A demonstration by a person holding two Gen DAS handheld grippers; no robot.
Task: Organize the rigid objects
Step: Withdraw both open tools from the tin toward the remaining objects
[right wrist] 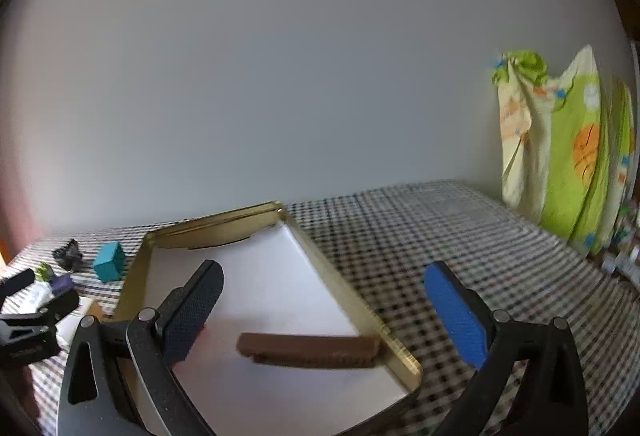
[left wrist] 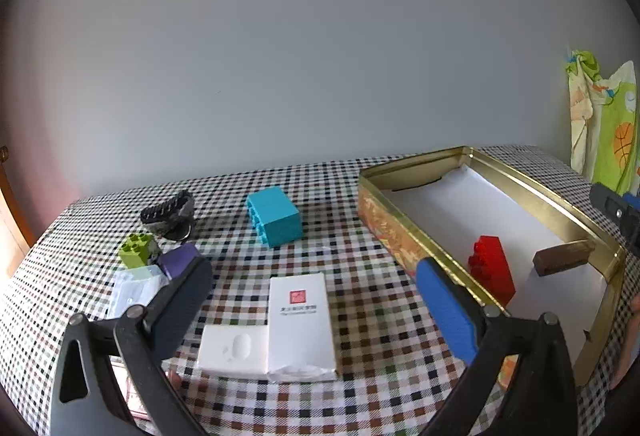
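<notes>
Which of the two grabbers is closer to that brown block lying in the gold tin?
The right. The right gripper hangs open just over the brown block in the gold tin. The left gripper is outside the tin, over the white boxes.

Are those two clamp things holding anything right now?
No. The left gripper and the right gripper are both open, with nothing between their fingers.

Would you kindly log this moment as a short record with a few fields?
surface: checked tablecloth
container: gold tin, lined white
in tin: red brick; brown block
outside tin: teal brick, green brick, purple piece, two white boxes, dark strap
left gripper: open, empty
right gripper: open, empty, over the tin
</notes>
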